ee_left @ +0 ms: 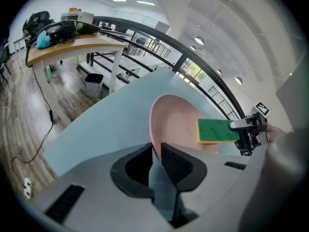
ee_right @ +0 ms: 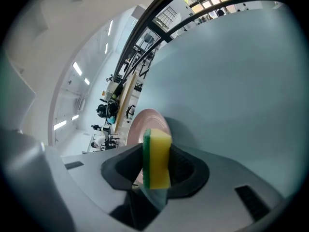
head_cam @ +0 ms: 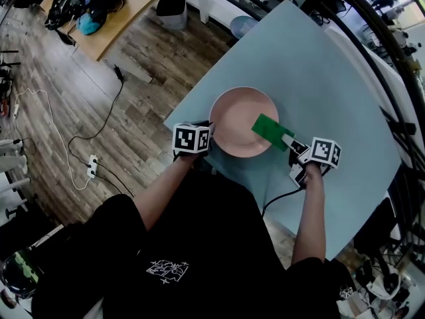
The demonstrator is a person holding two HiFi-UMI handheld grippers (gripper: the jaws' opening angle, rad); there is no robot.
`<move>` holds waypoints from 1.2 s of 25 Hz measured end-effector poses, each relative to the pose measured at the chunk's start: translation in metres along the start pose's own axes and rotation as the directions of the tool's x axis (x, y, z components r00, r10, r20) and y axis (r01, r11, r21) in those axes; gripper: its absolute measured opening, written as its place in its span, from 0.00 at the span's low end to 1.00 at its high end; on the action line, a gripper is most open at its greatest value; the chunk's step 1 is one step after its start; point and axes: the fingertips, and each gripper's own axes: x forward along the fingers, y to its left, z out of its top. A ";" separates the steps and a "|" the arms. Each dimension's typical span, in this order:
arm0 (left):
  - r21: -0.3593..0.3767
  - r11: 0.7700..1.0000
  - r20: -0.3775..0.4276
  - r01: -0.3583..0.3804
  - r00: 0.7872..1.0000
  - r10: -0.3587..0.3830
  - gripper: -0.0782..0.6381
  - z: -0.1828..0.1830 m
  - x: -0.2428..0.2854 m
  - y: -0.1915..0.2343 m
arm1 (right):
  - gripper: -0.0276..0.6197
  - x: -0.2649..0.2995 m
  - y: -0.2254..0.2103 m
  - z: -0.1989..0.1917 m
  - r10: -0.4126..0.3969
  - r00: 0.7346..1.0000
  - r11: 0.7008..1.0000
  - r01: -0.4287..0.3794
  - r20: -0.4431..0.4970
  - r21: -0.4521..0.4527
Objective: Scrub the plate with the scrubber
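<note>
A pink plate (head_cam: 238, 116) lies near the front edge of a pale blue table (head_cam: 319, 72). My left gripper (head_cam: 210, 137) is shut on the plate's near-left rim; in the left gripper view the plate (ee_left: 176, 124) runs thin between the two dark pads. My right gripper (head_cam: 290, 143) is shut on a scrubber (head_cam: 271, 130), green face up, yellow sponge below, reaching over the plate's right side. In the right gripper view the scrubber (ee_right: 157, 158) stands edge-on between the jaws with the plate (ee_right: 148, 124) behind it. In the left gripper view the scrubber (ee_left: 217, 131) lies over the plate.
The person's black-sleeved arms fill the lower head view. Wooden floor with cables and a power strip (head_cam: 91, 167) lies left of the table. A wooden desk (head_cam: 126, 5) with bags and a bin (head_cam: 172, 12) stand at the back left.
</note>
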 end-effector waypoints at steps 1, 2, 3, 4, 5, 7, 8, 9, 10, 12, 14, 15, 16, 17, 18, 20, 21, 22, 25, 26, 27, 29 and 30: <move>0.001 1.000 -0.001 0.000 1.000 0.000 0.19 0.000 0.000 0.000 | 0.25 -0.002 0.001 -0.005 0.004 1.000 1.000 -0.004 -0.016 -0.008; 0.002 1.000 -0.003 0.000 1.000 0.000 0.19 -0.001 -0.001 0.000 | 0.25 -0.004 0.003 -0.011 0.007 0.999 1.000 -0.008 -0.033 -0.016; 0.002 1.000 -0.004 0.000 1.000 0.000 0.19 -0.001 -0.001 0.000 | 0.25 -0.007 0.004 -0.016 0.009 0.999 1.000 -0.011 -0.050 -0.021; 0.002 1.000 -0.004 0.000 1.000 0.000 0.19 -0.001 -0.001 0.000 | 0.25 -0.008 0.004 -0.022 0.012 0.998 1.000 -0.013 -0.067 -0.024; 0.001 1.000 -0.004 0.000 1.000 0.000 0.19 -0.001 -0.001 0.000 | 0.25 -0.009 0.003 -0.027 0.013 0.996 1.000 -0.015 -0.083 -0.024; 0.000 1.000 -0.002 -0.001 1.000 0.001 0.19 -0.001 0.000 0.001 | 0.25 -0.010 -0.002 -0.034 0.016 0.995 1.000 -0.018 -0.102 -0.017; 0.000 1.000 -0.001 -0.002 1.000 0.002 0.19 0.000 0.001 0.001 | 0.25 -0.010 -0.004 -0.036 0.018 0.995 1.000 -0.019 -0.103 -0.008; 0.001 1.000 -0.001 -0.003 1.000 0.003 0.19 0.000 0.002 0.001 | 0.25 -0.009 -0.006 -0.038 0.022 0.995 1.000 -0.022 -0.101 0.002; 0.004 1.000 -0.002 -0.004 1.000 0.004 0.19 -0.001 0.002 0.000 | 0.25 -0.009 -0.008 -0.039 0.025 0.995 1.000 -0.024 -0.099 0.011; 0.012 1.000 -0.004 -0.008 1.000 0.008 0.19 -0.001 0.001 -0.001 | 0.25 -0.005 -0.007 -0.043 0.035 0.994 0.999 -0.032 -0.102 0.025; 0.014 1.000 -0.004 -0.013 1.000 0.013 0.19 -0.001 -0.002 -0.002 | 0.25 0.000 -0.003 -0.047 0.046 0.994 0.999 -0.042 -0.104 0.035; 0.013 1.000 -0.003 -0.016 1.000 0.016 0.19 -0.001 -0.003 -0.002 | 0.25 0.002 -0.001 -0.048 0.050 0.993 0.998 -0.047 -0.102 0.037; 0.012 1.000 -0.004 -0.017 1.000 0.017 0.19 0.000 -0.003 -0.002 | 0.25 0.005 0.001 -0.048 0.054 0.994 0.998 -0.050 -0.100 0.039; 0.012 1.000 -0.004 -0.018 1.000 0.018 0.19 0.000 -0.003 -0.002 | 0.25 0.008 0.003 -0.048 0.059 0.994 0.998 -0.055 -0.097 0.041; 0.011 1.000 -0.005 -0.017 1.000 0.017 0.19 0.000 -0.002 -0.002 | 0.25 0.012 0.006 -0.048 0.066 0.993 0.997 -0.062 -0.095 0.043; 0.014 1.000 -0.007 -0.014 1.000 0.014 0.19 0.000 -0.001 -0.001 | 0.25 0.021 0.011 -0.050 0.082 0.992 0.996 -0.078 -0.094 0.046; 0.015 1.000 -0.008 -0.013 1.000 0.013 0.19 0.000 -0.001 -0.001 | 0.25 0.025 0.014 -0.051 0.088 0.992 0.995 -0.084 -0.094 0.047; 0.015 1.000 -0.009 -0.013 1.000 0.013 0.19 0.000 -0.001 -0.001 | 0.25 0.029 0.017 -0.052 0.093 0.991 0.995 -0.089 -0.094 0.047; 0.015 1.000 -0.010 -0.016 1.000 0.016 0.19 0.000 -0.001 -0.001 | 0.25 0.040 0.024 -0.053 0.101 0.990 0.994 -0.098 -0.096 0.042; 0.016 1.000 -0.011 -0.016 1.000 0.016 0.19 0.000 -0.001 -0.001 | 0.25 0.043 0.026 -0.052 0.102 0.990 0.994 -0.098 -0.094 0.040; 0.016 1.000 -0.012 -0.016 1.000 0.017 0.19 -0.001 -0.001 -0.001 | 0.25 0.046 0.029 -0.052 0.102 0.991 0.994 -0.099 -0.091 0.037; 0.018 1.000 -0.014 -0.016 1.000 0.017 0.19 -0.002 -0.002 -0.001 | 0.25 0.052 0.035 -0.050 0.102 0.991 0.994 -0.100 -0.081 0.032; 0.018 1.000 -0.014 -0.017 1.000 0.017 0.19 -0.002 -0.002 -0.001 | 0.25 0.055 0.038 -0.049 0.103 0.992 0.994 -0.101 -0.075 0.030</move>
